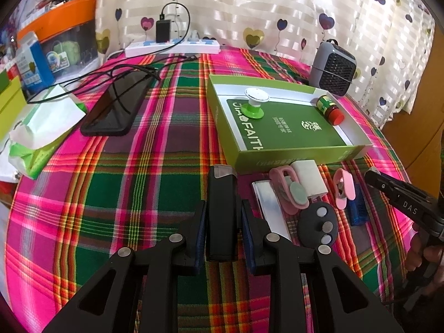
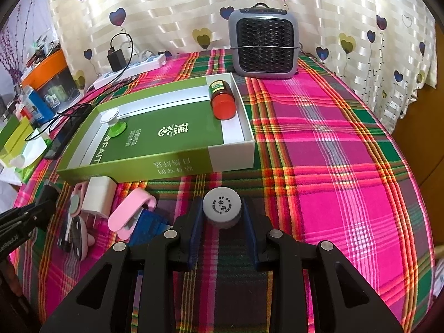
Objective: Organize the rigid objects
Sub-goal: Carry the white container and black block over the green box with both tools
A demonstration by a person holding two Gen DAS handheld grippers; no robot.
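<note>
Bottom middle of the left cam, the left claw (image 1: 223, 233) is pinching a black block (image 1: 221, 211) w/ a clear cap on top; both blue pads press its sides, and it points up the frame over the plaid cloth (image 1: 111, 183). Bottom middle of the right cam, the right claw (image 2: 222, 229) is pinching a small grey jar (image 2: 221, 207) by its ribbed lid, lid facing the cam. Just right of the black block in the left cam is a pile of small stuff: a shiny silver bar (image 1: 270, 208), a black round thing w/ silver dots (image 1: 319, 223), a pink clip (image 1: 285, 188), a white plug (image 1: 309, 179), another pink clip (image 1: 344, 187) & a blue box (image 1: 358, 208). Right edge of that cam shows the other claw's black tip. Farther up, middle of both cams, sits the green tray box (image 2: 133, 170). Inside it a red-lid bottle (image 2: 223, 101) lies on its side at the right end, & a white & green knob toy (image 2: 113, 123) stands at the left end. Left of the tray a black phone (image 1: 116, 108) lies flat w/ cords on it. Far back: a grey fan (image 2: 265, 47), a white power strip (image 1: 172, 45) & heart curtains (image 1: 277, 5).
</note>
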